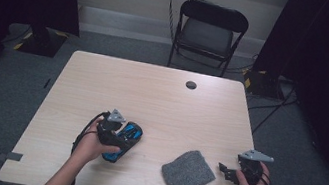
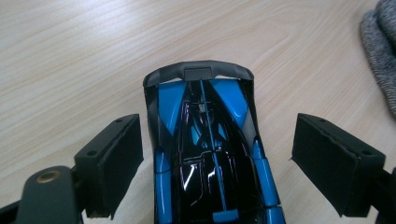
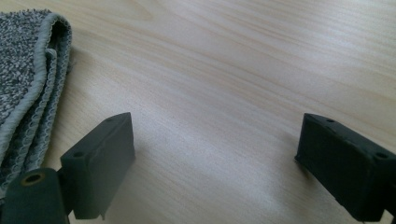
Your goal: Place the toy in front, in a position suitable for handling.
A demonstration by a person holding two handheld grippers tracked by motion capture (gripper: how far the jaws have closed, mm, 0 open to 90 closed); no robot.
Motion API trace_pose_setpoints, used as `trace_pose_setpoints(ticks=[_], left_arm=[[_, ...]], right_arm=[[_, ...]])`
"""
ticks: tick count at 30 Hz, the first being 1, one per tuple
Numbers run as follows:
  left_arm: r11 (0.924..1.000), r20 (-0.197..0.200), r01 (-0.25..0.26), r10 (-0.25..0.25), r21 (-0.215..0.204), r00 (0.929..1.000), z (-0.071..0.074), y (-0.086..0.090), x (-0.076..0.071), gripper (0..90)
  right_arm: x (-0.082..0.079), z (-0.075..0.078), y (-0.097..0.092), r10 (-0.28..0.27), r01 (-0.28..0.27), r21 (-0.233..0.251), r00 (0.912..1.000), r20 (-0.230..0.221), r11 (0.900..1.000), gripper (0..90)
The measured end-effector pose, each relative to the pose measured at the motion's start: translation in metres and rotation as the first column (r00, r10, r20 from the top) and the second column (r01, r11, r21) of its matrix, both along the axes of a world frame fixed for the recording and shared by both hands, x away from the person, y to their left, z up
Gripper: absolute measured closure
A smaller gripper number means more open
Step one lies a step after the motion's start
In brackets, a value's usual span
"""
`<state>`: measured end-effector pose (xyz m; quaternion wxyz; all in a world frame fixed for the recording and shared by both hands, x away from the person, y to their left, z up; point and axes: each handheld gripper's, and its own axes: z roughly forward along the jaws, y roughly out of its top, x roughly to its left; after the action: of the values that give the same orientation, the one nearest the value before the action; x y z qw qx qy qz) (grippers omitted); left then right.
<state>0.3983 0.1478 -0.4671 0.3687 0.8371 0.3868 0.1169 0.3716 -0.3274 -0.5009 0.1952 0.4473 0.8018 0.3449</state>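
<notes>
On the left part of the tabletop [image 1: 161, 97], the left gripper [image 1: 125, 139] stands over a blue and black toy car [image 1: 128, 134]. The left gripper view makes clear what the high view hides: its fingers [image 2: 112, 158] are wide open on both sides of the car, with a gap on each side. To the right lies a folded grey cloth [image 1: 188, 172]. The right gripper [image 1: 226, 173] is just beside it, fingers [image 3: 100, 161] wide apart, holding nothing, over bare wood.

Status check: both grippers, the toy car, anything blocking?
Left gripper open, jaws straddling blue-and-black toy car, not touching. Right gripper open, empty, beside folded grey cloth. Nothing blocking the car.
</notes>
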Motion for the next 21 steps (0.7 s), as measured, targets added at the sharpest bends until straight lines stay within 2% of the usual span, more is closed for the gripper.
trace_pose_setpoints(ticks=[6, 9, 10, 13, 16, 17, 18, 21], left_arm=[[0.9991, -0.016, -0.009, 0.010, 0.041, 0.9998, -0.005, -0.011, 0.007, 15.5], [0.9987, -0.016, -0.021, 0.021, 0.046, 0.9996, -0.007, -0.015, 0.011, 15.2], [0.9979, -0.032, -0.032, 0.033, 0.057, 0.9989, -0.010, -0.017, 0.014, 15.5], [0.9967, -0.045, -0.038, 0.042, 0.072, 0.9981, -0.014, -0.019, 0.017, 15.6], [0.9972, -0.047, -0.033, 0.036, 0.068, 0.9982, -0.016, -0.022, 0.019, 15.5], [0.9961, -0.048, -0.038, 0.042, 0.079, 0.9980, -0.017, -0.023, 0.020, 15.5], [0.9966, -0.046, -0.048, 0.051, 0.068, 0.9977, -0.018, -0.024, 0.021, 15.6], [0.9949, -0.044, -0.054, 0.058, 0.085, 0.9973, -0.021, -0.025, 0.022, 15.8]], right_arm=[[0.001, 0.000, 0.000, 0.002, -0.002, -0.001, 1.0000, 0.001, 1.0000, 10.1], [0.001, 0.000, 0.000, 0.001, -0.001, -0.001, 1.0000, 0.001, 1.0000, 10.1], [0.001, 0.000, 0.000, 0.002, -0.002, -0.001, 1.0000, 0.001, 1.0000, 10.1], [0.001, 0.000, 0.000, 0.001, -0.001, -0.001, 1.0000, 0.001, 1.0000, 10.1], [0.001, 0.000, 0.000, 0.002, -0.002, -0.001, 1.0000, 0.001, 1.0000, 10.1], [0.001, 0.000, 0.000, 0.002, -0.002, 0.000, 1.0000, 0.001, 1.0000, 10.1], [0.001, 0.000, 0.000, 0.003, -0.003, 0.000, 1.0000, 0.000, 1.0000, 10.0], [0.001, 0.000, 0.000, 0.003, -0.003, 0.000, 1.0000, 0.000, 1.0000, 10.1]])
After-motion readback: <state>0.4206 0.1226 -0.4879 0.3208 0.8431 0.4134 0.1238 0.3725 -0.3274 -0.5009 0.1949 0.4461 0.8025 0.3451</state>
